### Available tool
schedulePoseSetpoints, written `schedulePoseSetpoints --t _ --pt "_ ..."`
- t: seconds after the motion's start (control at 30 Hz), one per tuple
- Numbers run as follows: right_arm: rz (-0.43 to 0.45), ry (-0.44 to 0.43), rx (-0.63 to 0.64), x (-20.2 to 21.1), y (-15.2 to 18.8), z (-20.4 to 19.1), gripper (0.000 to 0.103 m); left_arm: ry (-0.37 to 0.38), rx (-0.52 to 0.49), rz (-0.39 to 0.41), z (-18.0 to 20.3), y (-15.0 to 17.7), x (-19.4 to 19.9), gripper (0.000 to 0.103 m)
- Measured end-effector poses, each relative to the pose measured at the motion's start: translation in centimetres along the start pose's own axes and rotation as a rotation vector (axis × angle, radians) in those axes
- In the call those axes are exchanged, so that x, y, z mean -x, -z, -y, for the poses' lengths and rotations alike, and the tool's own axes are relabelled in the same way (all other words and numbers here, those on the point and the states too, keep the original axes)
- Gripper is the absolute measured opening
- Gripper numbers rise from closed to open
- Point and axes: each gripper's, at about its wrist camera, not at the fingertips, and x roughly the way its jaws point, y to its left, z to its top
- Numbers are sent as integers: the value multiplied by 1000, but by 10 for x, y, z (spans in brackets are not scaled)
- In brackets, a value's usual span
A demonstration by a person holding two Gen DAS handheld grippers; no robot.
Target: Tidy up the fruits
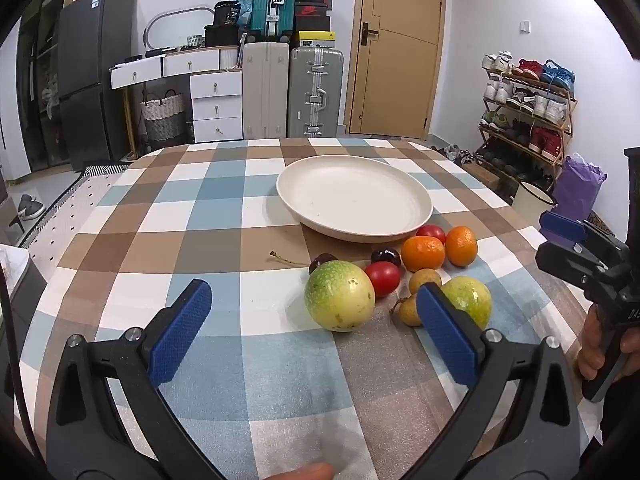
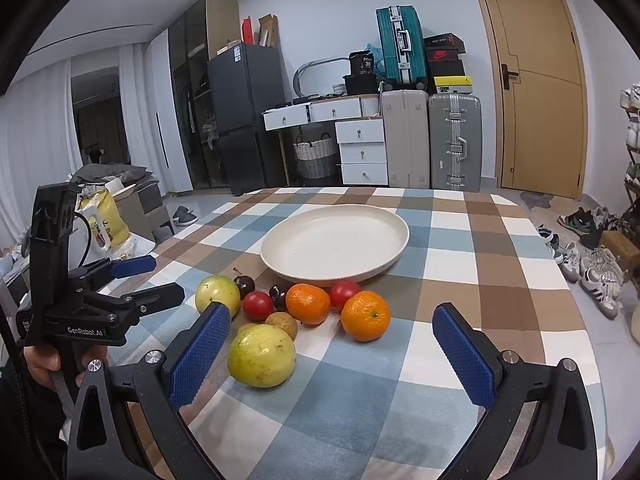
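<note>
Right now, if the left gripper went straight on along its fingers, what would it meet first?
Most likely the big green-yellow fruit: it lies nearest, between the open fingers of the left gripper in its own view, with only bare tablecloth before it. Depth is hard to judge, so the gripper could touch the cloth first.

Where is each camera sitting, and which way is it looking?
Left wrist view: sits on the left gripper, looking forward and down over the checked tablecloth at the round cream plate; its open blue-padded jaws show, plus the right gripper at the edge.
Right wrist view: sits on the right gripper, facing likewise; its open jaws and the left gripper show.
Both share the plate, the fruit pile, and the tan wooden door.
</note>
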Motion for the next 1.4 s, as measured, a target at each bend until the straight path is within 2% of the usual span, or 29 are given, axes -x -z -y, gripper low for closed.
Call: schedulePoseSetpoints --t 1.2,1.4 --pt "-6 7 26 -3 2 -5 103 -2 -11 -3 2 7 -4 102" --pt "17 20 44 2 3 -8 103 -1 -9 -4 1 6 -3 102"
